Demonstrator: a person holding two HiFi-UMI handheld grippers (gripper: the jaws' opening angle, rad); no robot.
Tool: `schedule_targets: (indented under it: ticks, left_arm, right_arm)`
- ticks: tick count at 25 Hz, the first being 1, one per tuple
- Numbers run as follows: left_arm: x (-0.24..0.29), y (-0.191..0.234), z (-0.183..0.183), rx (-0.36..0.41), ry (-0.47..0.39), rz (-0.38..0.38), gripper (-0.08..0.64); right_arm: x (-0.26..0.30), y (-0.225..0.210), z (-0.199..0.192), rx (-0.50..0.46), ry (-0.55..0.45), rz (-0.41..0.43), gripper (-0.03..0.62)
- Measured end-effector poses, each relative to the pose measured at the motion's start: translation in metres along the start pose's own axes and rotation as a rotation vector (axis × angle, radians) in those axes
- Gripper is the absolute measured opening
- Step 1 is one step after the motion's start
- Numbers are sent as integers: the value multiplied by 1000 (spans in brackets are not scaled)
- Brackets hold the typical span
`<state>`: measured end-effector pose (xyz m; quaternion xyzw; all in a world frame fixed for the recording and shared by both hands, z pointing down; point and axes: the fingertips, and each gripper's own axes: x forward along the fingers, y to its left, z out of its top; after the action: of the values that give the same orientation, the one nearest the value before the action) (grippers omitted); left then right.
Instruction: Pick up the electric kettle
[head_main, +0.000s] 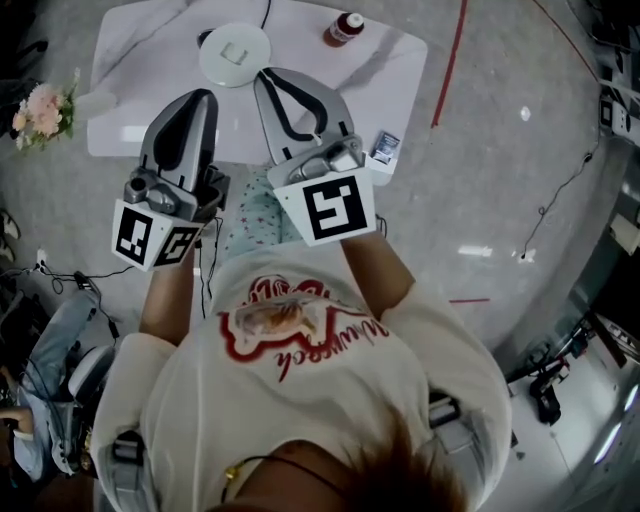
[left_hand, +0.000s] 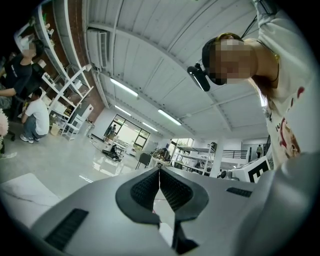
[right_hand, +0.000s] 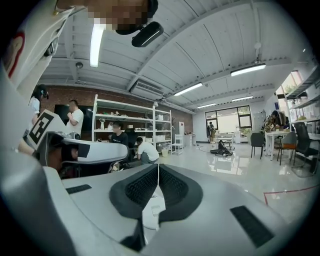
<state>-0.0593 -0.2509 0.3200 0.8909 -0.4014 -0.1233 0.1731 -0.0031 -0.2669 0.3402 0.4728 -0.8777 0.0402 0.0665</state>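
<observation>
Electric kettle shows only in the head view, on the bench. Left gripper and right gripper are both pressed together, empty. Can't read the shirt lettering.

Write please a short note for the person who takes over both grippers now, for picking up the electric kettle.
Left gripper: shut, empty.
Right gripper: shut, empty, beside the left one.
Things: a round white thing with a cord stands on the white table, just past the gripper tips. It may be the kettle seen from above or only its base; I cannot tell. A red-capped bottle stands to its right.
Done: nothing is gripped.
Left: open the jaws, reach, grip, lift.
</observation>
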Motion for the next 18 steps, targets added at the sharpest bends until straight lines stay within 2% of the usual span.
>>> schedule_targets:
  ticks: [4, 7, 18]
  left_arm:
    - [3, 0, -18, 2, 11, -19, 12]
    - [0, 0, -28, 2, 11, -34, 12]
    - [-3, 2, -73, -15, 46, -11, 12]
  right_arm:
    - [-2, 1, -27, -80, 78, 25, 15]
    - [-2, 3, -40, -71, 98, 32, 15]
    - [-8, 1, -85, -70, 144, 39, 15]
